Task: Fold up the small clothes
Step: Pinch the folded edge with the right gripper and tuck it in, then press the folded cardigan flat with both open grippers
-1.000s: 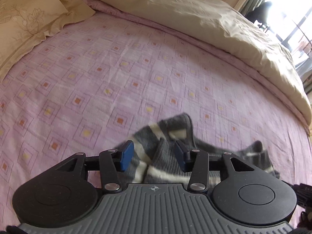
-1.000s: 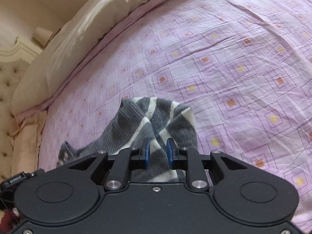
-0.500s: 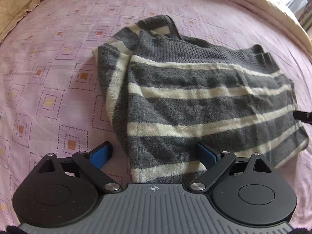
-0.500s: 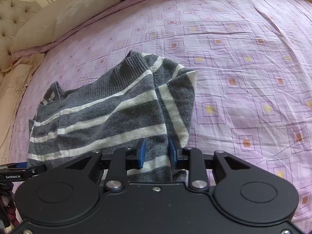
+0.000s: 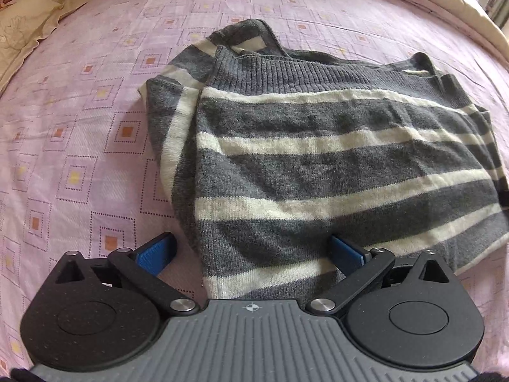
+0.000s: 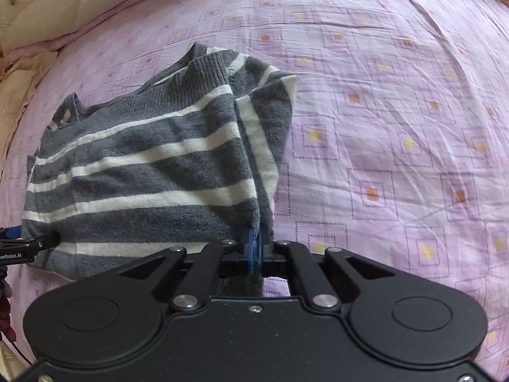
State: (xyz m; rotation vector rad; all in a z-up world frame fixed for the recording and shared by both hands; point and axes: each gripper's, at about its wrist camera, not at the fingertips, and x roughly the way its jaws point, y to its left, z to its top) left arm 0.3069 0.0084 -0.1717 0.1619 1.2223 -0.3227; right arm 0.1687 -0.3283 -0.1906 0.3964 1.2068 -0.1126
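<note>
**Striped sweater on bed: right claw clamped, left claw spread**

The grey-and-cream striped knit sweater lies on the pink patterned bedsheet, partly folded. The ribbed hem runs across the far side of the garment. One sleeve is doubled along the side edge, and its cream-edged cuff points away from the cameras.

The right gripper sits at the near edge of the sweater, at the fold between body and sleeve. Its blue pads are pressed together with a pinch of grey knit caught between them. A strip of fabric passes down behind the pads toward the gripper body.

The left gripper is spread wide. Its two blue pads stand well apart, one over bare sheet beside the sweater, the other at the sweater's near edge. The fabric lies between the fingers but is not gripped. In the right wrist view, part of the left gripper shows at the far left, touching the garment's corner.

A cream quilt is bunched along the far edge of the sheet. An embroidered cream pillow lies at the corner of the bed.
</note>
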